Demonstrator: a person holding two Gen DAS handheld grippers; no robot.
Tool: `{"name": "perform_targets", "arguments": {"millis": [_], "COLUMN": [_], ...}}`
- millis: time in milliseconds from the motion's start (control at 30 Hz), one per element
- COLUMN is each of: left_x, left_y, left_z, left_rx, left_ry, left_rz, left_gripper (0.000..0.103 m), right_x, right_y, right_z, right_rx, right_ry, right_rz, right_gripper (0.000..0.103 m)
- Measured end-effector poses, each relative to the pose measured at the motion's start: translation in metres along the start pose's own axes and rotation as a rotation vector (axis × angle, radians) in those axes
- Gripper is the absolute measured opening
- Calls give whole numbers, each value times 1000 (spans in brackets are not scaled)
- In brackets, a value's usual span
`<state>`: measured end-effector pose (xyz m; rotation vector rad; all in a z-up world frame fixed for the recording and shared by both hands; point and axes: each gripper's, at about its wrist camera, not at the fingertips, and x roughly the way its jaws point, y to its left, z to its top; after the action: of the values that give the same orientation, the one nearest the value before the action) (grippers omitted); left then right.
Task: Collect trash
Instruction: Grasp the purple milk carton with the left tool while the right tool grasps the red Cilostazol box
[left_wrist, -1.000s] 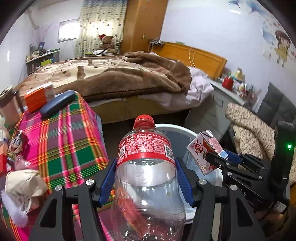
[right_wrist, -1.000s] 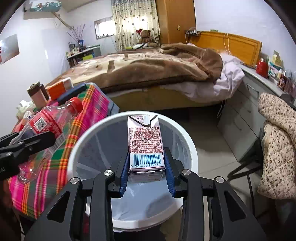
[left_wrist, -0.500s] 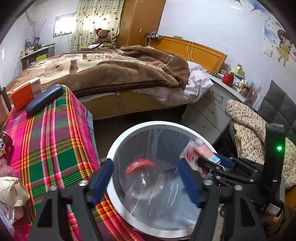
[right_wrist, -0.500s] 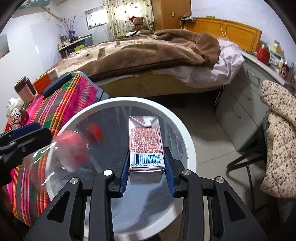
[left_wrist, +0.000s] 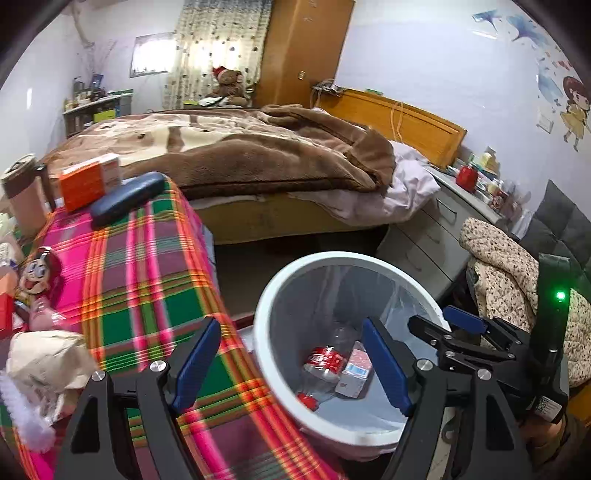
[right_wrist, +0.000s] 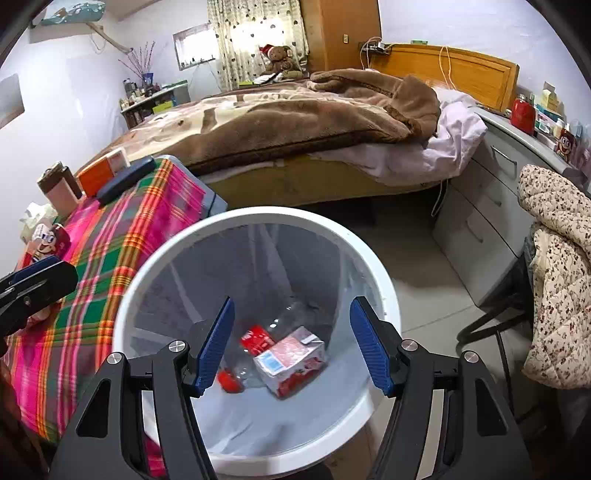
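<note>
A white trash bin (left_wrist: 280, 291) (right_wrist: 380, 273) with a clear liner stands beside the plaid-covered table. A clear plastic bottle with a red label (left_wrist: 325, 365) (right_wrist: 255, 338) and a pink drink carton (left_wrist: 354, 373) (right_wrist: 291, 356) lie at its bottom. My left gripper (left_wrist: 291, 363) is open and empty above the bin's left rim. My right gripper (right_wrist: 293, 345) is open and empty above the bin's mouth; it also shows in the left wrist view (left_wrist: 439, 321). Crumpled paper (left_wrist: 44, 365) lies on the table at the left.
The plaid table (left_wrist: 140, 266) holds an orange box (left_wrist: 88, 181), a dark case (left_wrist: 125, 197), a cartoon-face item (left_wrist: 37, 271) and a brown cup (left_wrist: 20, 192). A bed (left_wrist: 240, 155) lies behind, grey drawers (left_wrist: 424, 240) and a floral blanket (left_wrist: 517, 280) at right.
Both grippers opened. The bottle dropped from my left gripper and the carton from my right gripper into the bin, where they now lie.
</note>
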<state>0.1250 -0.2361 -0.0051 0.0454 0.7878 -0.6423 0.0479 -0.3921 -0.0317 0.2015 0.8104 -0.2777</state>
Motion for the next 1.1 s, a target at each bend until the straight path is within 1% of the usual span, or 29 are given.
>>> {"name": "perform_targets", "arguments": {"millis": [233, 300, 433, 533, 700, 967, 1100], "left_x": [-32, -42, -60, -75, -101, -140, -156], "left_y": [24, 32, 50, 64, 101, 169, 205], "left_z": [-9, -12, -16, -20, -28, -48, -60], "left_rx": [-16, -13, -43, -43, -104, -199, -263], "left_ry": [-46, -62, -80, -108, -141, -178, -184], "left_rz": [62, 91, 111, 159, 199, 305, 358], "left_gripper": [78, 78, 78, 78, 78, 78, 79], "right_x": [-12, -14, -17, -19, -22, -20, -16], "right_y": [23, 31, 46, 60, 87, 142, 168], "right_z": [4, 5, 6, 8, 11, 15, 20], "right_rx": [-22, -25, -38, -60, -95, -213, -259], "right_ry": [-45, -60, -80, -92, -114, -135, -137], "right_rz": [26, 44, 72, 96, 151, 233, 278], "right_gripper": [66, 66, 66, 66, 66, 66, 66]}}
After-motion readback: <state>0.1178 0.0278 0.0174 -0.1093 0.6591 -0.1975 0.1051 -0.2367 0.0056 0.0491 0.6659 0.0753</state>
